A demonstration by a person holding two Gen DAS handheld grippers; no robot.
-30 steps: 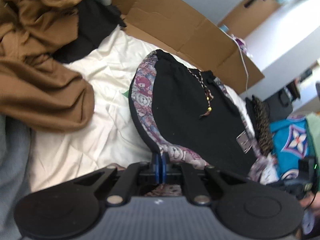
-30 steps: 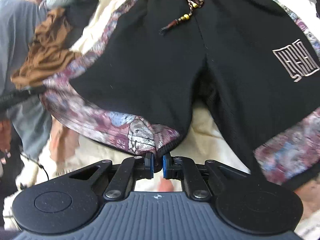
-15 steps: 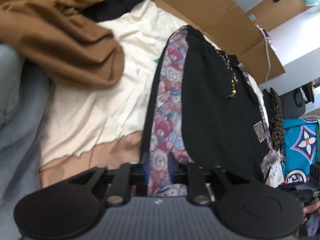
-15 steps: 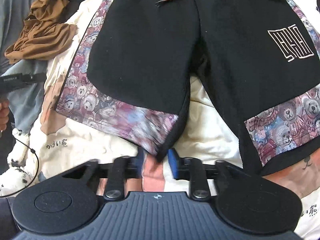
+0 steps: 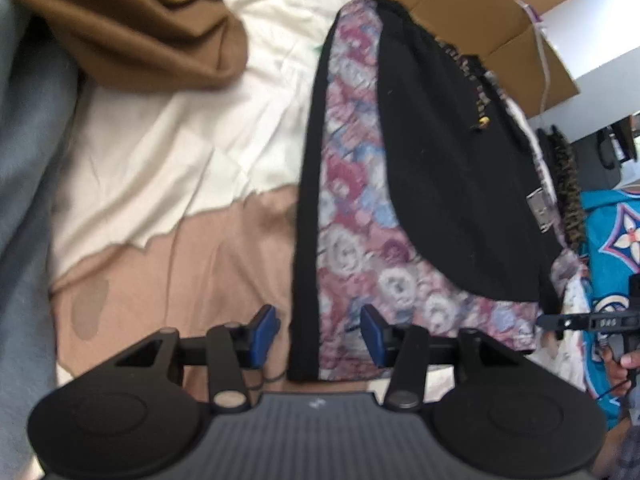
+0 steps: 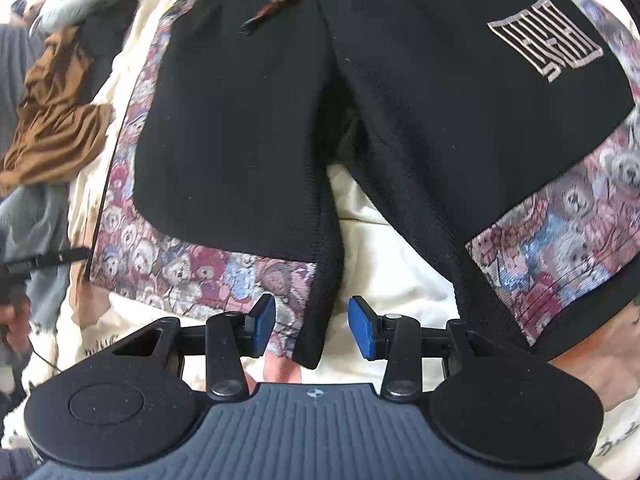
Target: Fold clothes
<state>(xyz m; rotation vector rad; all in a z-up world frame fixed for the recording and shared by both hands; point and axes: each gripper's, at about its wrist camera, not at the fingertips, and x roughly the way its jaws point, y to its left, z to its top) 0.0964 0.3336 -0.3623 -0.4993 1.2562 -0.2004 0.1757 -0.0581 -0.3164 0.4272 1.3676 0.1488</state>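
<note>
**Shorts spread flat, both grippers released at one leg hem**

The black shorts [image 6: 248, 128] lie face up on a cream bedsheet [image 6: 384, 248], bordered at hem and side seam with a teddy-bear print. The right gripper [image 6: 312, 326] stands with its jaws wide apart, straddling the inner corner of one leg hem and gripping nothing. The left gripper [image 5: 318, 330] is likewise spread, its jaws to either side of the outer black edge of that same leg, nothing clamped.

The cloth looks soft, light and limp, with a slightly heavier woven print band. It should drape and sag when lifted, so I judge the hem corners and the waistband ends the best holds, where doubled seams give the pads something firm.

In the right wrist view the long axis runs from 12 to 6 o'clock: the beaded drawstring [image 6: 280, 0] and waist at 12, the leg openings toward 6, the legs splaying toward 5 and 7. A brown garment [image 5: 132, 20] lies heaped at 10 o'clock in the left wrist view, well apart from the shorts.
</note>
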